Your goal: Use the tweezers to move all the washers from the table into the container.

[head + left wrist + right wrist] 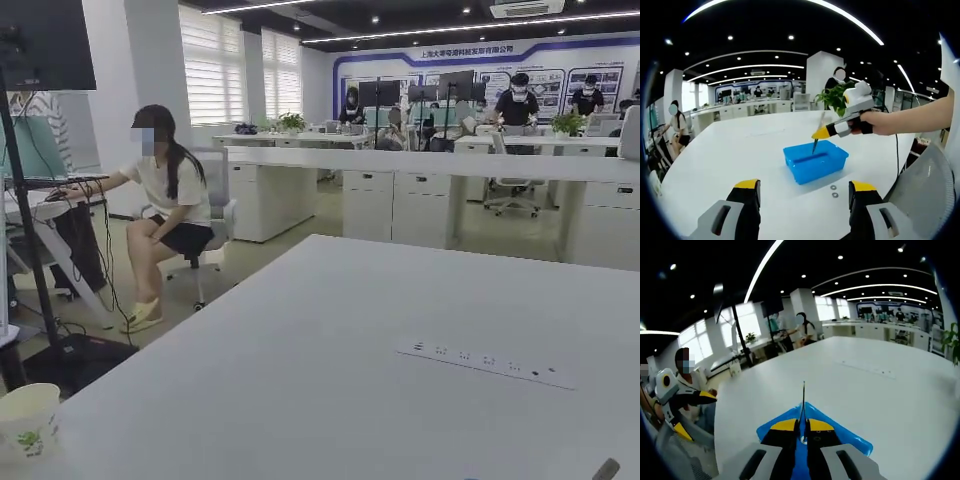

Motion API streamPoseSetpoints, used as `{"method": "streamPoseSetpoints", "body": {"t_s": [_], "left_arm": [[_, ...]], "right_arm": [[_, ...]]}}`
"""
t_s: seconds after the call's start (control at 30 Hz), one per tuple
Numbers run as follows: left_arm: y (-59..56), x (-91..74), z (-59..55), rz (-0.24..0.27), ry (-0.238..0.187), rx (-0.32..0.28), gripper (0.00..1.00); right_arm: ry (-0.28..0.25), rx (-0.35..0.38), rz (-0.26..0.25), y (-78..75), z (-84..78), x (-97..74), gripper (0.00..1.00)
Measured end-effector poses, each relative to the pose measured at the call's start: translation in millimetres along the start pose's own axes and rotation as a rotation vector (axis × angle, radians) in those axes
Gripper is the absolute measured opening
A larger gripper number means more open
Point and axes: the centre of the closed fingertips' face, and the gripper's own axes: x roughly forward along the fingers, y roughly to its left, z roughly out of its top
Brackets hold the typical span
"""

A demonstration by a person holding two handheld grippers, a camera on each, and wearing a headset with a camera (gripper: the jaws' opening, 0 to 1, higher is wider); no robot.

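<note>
Tightly between right fingers, tweezers.

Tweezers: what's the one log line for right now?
right claw: holds tweezers over blue container | washers: two on table | left claw: open

Container bright blue. Bench plain white. Left tongs black w/ yellow tips, grey body; right tongs same. Washers silver-grey. Tweezers dark. Paper cup white w/ green leaf print.
</note>
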Motion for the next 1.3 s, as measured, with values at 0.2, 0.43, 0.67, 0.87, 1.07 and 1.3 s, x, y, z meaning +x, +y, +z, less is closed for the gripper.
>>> {"method": "streamPoseSetpoints", "body": {"t_s": [0.2,0.43,0.67,0.87,1.07,1.3], "left_arm": [[0.0,1.0,-2.1,-0.001,0.013,0.002,0.72],[-0.2,1.4,-3.3,0.000,0.019,0.005,0.72],[-0.2,2.2,-5.8,0.000,0.034,0.011,0.71],[1.3,1.0,-4.4,0.009,0.025,0.011,0.71],[1.1,0.7,-4.8,0.008,0.027,0.015,0.71],[0.9,0.7,-4.4,0.006,0.025,0.016,0.71]], "right_arm": [[0.044,-0.020,-0.005,-1.6,-14.6,7.9,0.03],[0.090,-0.031,-0.006,-10.8,-32.9,12.3,0.03],[0.123,-0.060,-0.010,-15.1,-45.6,13.4,0.03],[0.114,-0.045,-0.012,-19.1,-44.2,13.7,0.03],[0.124,-0.041,-0.016,-17.5,-44.2,13.3,0.04],[0.091,-0.044,-0.024,-14.9,-33.0,8.0,0.04]]}}
